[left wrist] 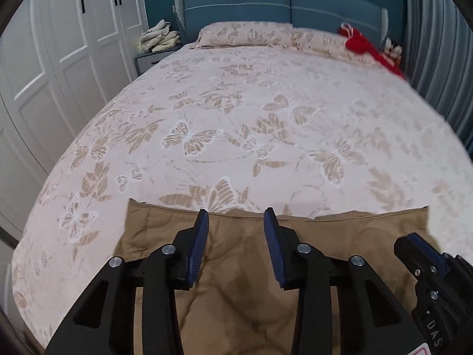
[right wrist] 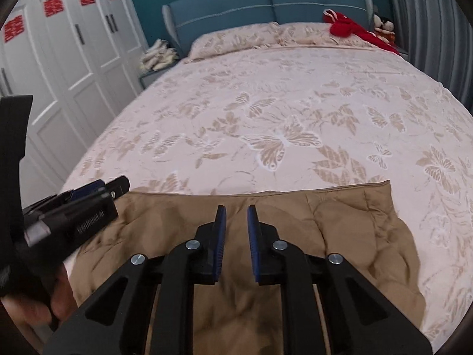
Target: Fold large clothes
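Over the butterfly bedspread [left wrist: 266,112], both tongs, left [left wrist: 236,216] and right [right wrist: 236,210], hover apart above tan trousers [right wrist: 295,236], holding nothing.

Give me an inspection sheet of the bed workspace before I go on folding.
Surface: bed with pink butterfly-print cover, smooth.
Job's things: tan padded garment lying flat at the near edge, creased.
Clutter: red cloth item by the pillows; pale cloth pile on the nightstand.
Grippers: left gripper open above the garment; right gripper open, narrower gap, nothing held.
Cables: nothing seen.
Surroundings: white wardrobe, blue headboard, grey curtain.
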A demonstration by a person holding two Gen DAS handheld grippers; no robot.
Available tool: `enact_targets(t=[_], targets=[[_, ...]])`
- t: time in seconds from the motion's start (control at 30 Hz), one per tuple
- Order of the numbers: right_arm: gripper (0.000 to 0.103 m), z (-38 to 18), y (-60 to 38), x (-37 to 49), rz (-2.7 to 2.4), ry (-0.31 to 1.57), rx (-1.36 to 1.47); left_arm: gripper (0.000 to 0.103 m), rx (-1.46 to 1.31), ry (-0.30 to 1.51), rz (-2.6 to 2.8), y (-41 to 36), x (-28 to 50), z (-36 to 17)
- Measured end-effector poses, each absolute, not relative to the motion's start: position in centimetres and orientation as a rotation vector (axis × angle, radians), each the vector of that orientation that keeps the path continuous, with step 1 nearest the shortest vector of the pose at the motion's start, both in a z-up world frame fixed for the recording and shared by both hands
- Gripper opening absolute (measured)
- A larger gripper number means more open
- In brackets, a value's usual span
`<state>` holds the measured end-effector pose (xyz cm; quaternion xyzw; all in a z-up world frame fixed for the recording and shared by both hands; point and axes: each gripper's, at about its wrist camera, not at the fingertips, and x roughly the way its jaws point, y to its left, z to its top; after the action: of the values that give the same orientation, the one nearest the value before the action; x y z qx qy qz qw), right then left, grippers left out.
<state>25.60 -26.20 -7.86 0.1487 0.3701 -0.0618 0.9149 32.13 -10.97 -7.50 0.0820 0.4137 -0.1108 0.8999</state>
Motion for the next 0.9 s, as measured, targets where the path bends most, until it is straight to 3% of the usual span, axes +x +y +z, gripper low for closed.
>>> enact_targets(t=[0.2,0.9], targets=[[0.014,-12.1,-26.2,27.7,-0.148,0.814,0.339,0.034,0.161,0.959,-0.189,-12.0,33.4,-12.6],[0.002,-18.6,-26.7,29.1,-0.157,0.818,0.367,0.035,0.158,0.868,-0.103,-13.1,33.9,-18.0]])
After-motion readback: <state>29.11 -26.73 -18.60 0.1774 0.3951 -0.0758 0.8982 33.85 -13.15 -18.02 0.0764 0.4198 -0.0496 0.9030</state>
